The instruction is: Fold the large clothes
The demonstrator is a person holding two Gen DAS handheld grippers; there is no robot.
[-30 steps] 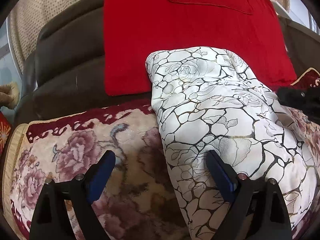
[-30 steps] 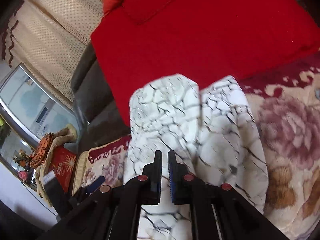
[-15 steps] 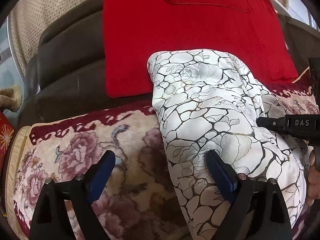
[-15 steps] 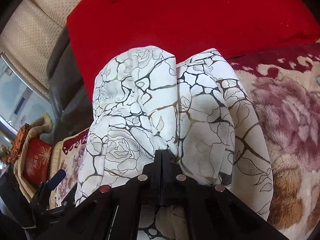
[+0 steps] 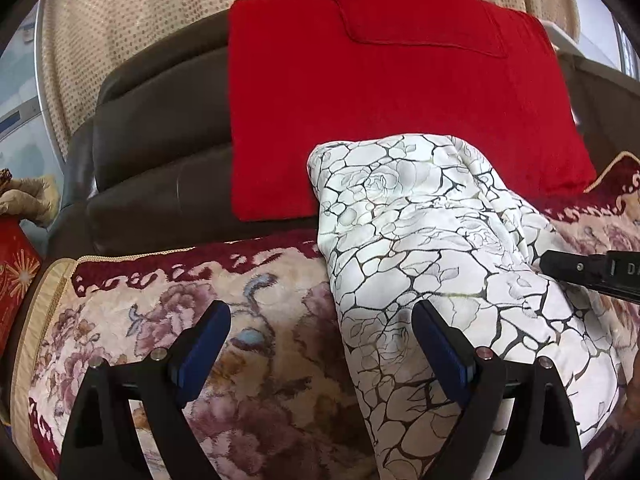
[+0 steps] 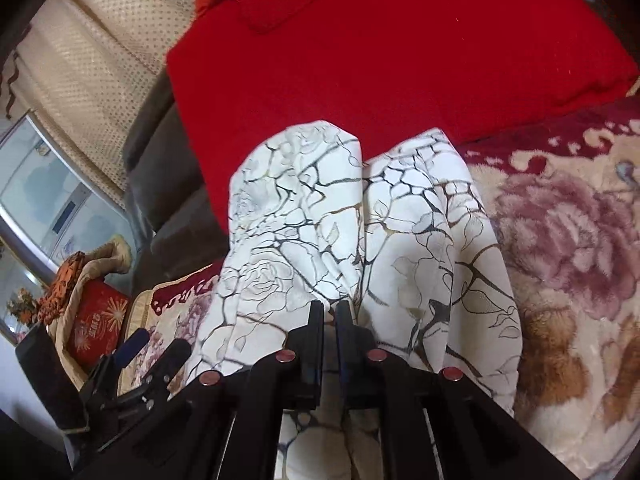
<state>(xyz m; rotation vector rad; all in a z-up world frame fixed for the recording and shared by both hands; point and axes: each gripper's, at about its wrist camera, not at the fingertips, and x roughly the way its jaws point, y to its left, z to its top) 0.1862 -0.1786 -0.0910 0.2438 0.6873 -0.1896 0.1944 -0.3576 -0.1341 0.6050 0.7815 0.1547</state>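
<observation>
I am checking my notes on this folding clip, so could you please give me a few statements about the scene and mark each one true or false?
1. The left hand-held gripper is wide open and holds nothing. True.
2. The white patterned garment lies flat and fully spread out. False: it is bunched into a folded heap on the floral blanket.
3. A red cushion leans on the sofa back behind the garment. True.
4. The right hand-held gripper is wide open, well clear of the garment. False: its fingers are nearly together, at the garment's fabric.
5. The sofa is bright blue. False: it is dark brown.
</observation>
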